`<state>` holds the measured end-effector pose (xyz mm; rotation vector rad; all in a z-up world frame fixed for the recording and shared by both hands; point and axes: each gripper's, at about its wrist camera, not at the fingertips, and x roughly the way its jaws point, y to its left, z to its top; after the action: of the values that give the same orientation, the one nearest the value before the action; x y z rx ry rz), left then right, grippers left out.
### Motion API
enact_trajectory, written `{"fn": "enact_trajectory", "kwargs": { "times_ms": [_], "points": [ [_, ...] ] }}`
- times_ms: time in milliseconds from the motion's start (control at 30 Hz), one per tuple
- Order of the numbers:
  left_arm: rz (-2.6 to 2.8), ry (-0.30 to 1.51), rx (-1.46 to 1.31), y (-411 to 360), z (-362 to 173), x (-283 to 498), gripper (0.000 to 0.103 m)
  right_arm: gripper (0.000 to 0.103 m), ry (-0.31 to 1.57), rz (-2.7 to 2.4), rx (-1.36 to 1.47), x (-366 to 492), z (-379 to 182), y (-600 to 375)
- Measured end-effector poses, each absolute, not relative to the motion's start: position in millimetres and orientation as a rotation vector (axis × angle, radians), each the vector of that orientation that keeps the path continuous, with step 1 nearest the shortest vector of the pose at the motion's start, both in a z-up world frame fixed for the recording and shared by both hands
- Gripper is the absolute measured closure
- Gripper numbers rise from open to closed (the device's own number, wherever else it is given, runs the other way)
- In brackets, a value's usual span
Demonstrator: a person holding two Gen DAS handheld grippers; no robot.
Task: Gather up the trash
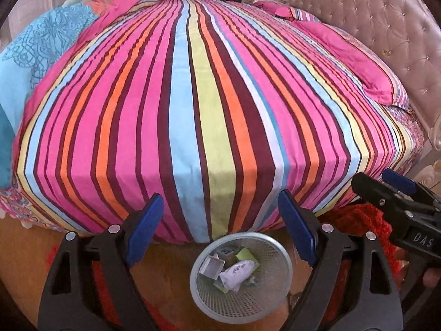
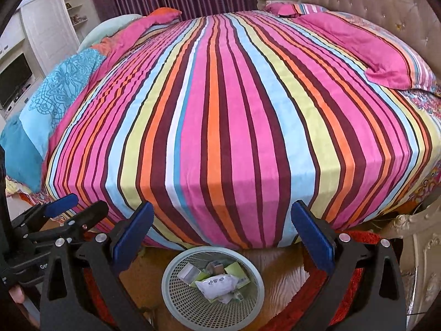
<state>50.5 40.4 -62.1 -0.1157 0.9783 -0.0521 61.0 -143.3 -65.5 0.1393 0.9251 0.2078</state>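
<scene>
A grey mesh waste basket stands on the wooden floor at the foot of the bed; it also shows in the right wrist view. Inside lie a crumpled white packet, a small clear box and green-and-white wrappers. My left gripper is open and empty, held above the basket. My right gripper is open and empty too, also above the basket. Each gripper appears at the edge of the other's view: the right one, the left one.
A bed with a striped cover fills both views. A blue quilt lies at its left, pink pillows and a tufted headboard at the right. A red rug lies beside the basket.
</scene>
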Motion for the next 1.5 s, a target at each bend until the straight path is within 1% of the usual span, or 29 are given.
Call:
{"fn": "enact_trajectory", "kwargs": {
  "times_ms": [367,667,1500],
  "points": [
    [-0.014,0.926,-0.06,34.1,-43.1,62.3,0.02,0.008,0.893,0.203,0.109,66.7,-53.9,-140.8],
    [-0.001,0.92,-0.046,33.4,-32.8,70.6,0.02,0.008,0.876,0.188,0.095,70.7,-47.8,-142.4],
    [0.0,0.929,-0.012,27.1,-26.1,73.5,0.02,0.008,0.866,0.169,0.096,73.9,-41.4,-144.7]
  ]
}}
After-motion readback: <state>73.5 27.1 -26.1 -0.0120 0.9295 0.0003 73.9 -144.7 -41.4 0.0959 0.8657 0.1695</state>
